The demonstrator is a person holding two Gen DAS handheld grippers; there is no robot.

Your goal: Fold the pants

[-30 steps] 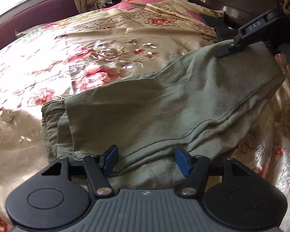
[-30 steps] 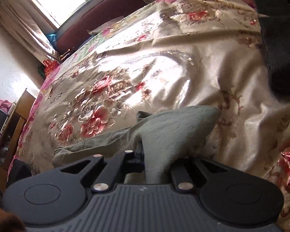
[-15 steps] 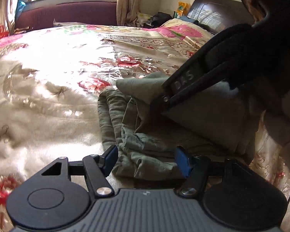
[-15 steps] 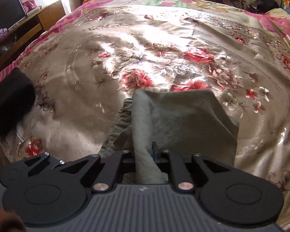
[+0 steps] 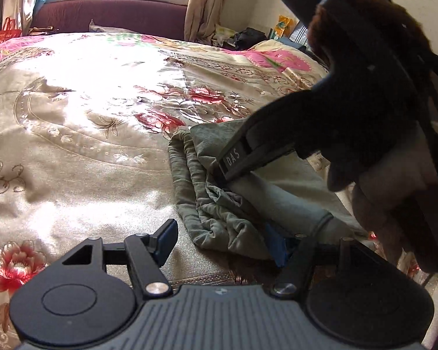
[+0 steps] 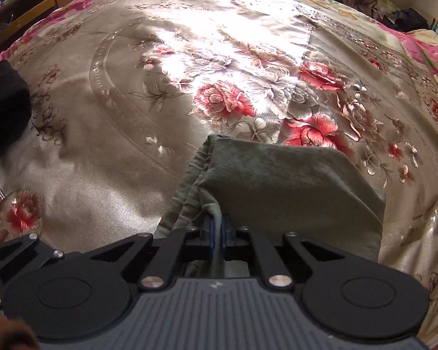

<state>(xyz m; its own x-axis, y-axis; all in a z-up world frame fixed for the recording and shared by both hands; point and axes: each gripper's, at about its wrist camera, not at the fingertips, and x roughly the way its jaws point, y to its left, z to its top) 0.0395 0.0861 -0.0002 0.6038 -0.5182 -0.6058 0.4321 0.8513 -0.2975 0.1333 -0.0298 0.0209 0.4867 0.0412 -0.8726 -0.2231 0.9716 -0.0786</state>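
Note:
The olive-green pants (image 5: 219,210) lie folded in a crumpled bundle on the floral satin bedspread (image 5: 87,145). My right gripper (image 6: 216,227) is shut on a fold of the pants (image 6: 277,180), a thin strip of cloth pinched between its blue pads. In the left wrist view the right gripper (image 5: 224,175) comes in from the upper right and rests on top of the bundle, held by a hand (image 5: 379,204). My left gripper (image 5: 222,243) stands open at the bundle's near corner. Its right pad (image 5: 274,245) touches the cloth edge and its left pad (image 5: 166,239) is over bare bedspread.
The bedspread (image 6: 131,116) spreads wide to the left and far side. A black cloth object (image 6: 3,110) lies at its left edge. A maroon bench (image 5: 111,17) stands under the window, pillows (image 5: 277,58) at the far right, wooden furniture (image 6: 29,3) beyond the bed.
The right gripper carried the pants' far end over onto the rest, making a shorter bundle, and stays pinched on it. The left gripper swung left and now sits at the bundle's corner.

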